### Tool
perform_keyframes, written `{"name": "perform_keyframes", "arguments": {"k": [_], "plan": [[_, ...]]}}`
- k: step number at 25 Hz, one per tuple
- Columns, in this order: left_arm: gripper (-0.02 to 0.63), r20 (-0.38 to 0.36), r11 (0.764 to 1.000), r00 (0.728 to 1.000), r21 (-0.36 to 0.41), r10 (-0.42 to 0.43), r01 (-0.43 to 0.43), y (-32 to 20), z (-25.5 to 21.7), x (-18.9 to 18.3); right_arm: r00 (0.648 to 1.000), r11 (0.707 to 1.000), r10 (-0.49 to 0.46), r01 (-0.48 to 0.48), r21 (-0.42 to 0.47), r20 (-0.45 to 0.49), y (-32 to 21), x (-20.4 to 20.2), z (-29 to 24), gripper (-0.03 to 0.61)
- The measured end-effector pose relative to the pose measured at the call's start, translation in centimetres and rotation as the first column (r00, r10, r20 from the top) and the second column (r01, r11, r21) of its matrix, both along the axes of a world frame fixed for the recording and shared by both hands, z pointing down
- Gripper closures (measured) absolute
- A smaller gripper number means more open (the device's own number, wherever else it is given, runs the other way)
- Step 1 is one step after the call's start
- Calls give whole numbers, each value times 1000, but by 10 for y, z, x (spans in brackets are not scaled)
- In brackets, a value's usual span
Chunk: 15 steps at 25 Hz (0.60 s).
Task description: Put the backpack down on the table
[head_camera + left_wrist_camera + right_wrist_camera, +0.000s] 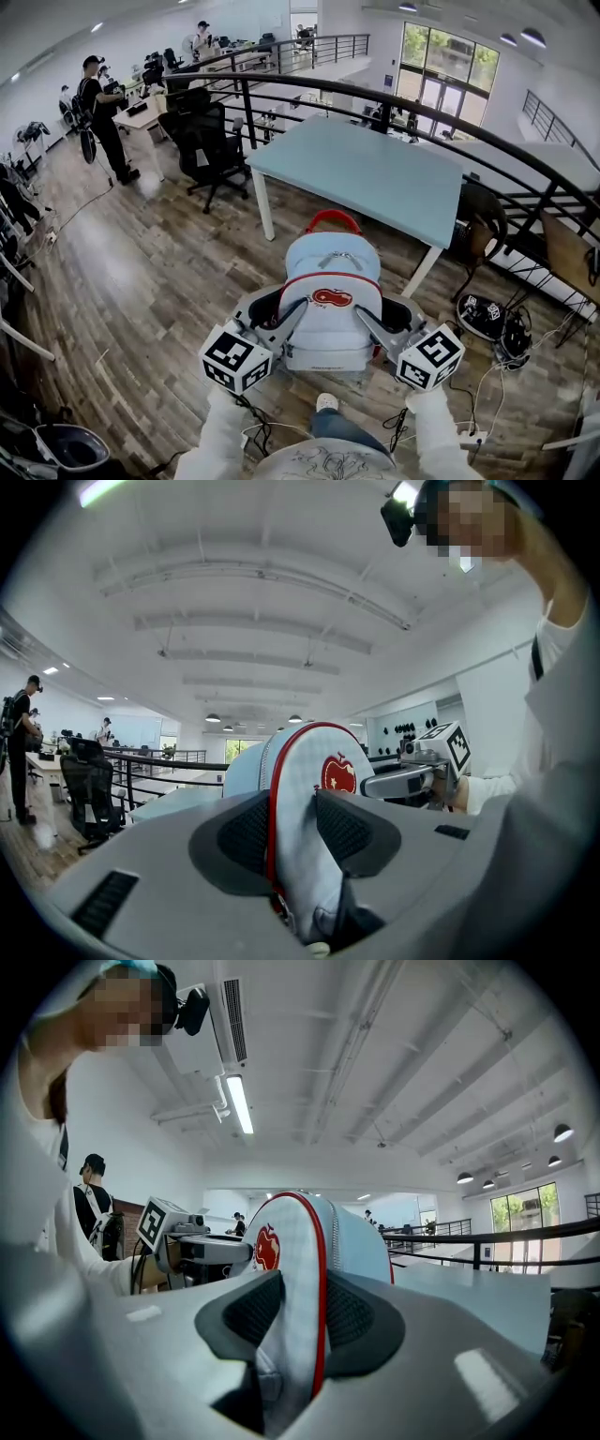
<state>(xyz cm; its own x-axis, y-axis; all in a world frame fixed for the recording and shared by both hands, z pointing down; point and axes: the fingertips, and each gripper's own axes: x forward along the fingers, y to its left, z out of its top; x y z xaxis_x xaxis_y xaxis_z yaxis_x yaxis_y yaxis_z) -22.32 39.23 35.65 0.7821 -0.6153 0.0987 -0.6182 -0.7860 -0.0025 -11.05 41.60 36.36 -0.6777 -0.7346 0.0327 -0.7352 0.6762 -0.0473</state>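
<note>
Backpack [330, 292]: light blue with red piping, a red apple badge on the front pocket and a red top handle; upright, carried between the two tools, badge side towards the person.
Left gripper [289, 321]: pinching the backpack's left side; in the left gripper view, dark ribbed pads pressed on either face of the red-piped edge of the front pocket, fabric bunched between them.
Right gripper [367, 323]: pinching the backpack's right side in the same way; in the right gripper view, pads clamped on both faces of the piped edge.
Backpack against the tools: squarely between them, one at each flank low on the front pocket, body and handle reaching beyond the fingertips towards the table.
Table [394, 183]: pale blue top on white legs, bare.
Backpack against the table: short of the tabletop's near edge, not resting on it; red handle overlapping that edge in the head view.
Floor [141, 272]: wooden planks below the backpack.
Surroundings: curved black railing [441, 108] behind the table; office chair [211, 141] beyond the tabletop's far left corner; a person [103, 112] standing farther left.
</note>
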Motion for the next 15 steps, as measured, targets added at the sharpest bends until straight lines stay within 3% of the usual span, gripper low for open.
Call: {"name": "perform_keyframes", "arguments": {"k": [15], "plan": [[466, 7, 1000, 1000, 2, -2, 2, -166, 1, 75, 1000, 1000, -4, 4, 6, 10, -168, 75, 1, 436]]}}
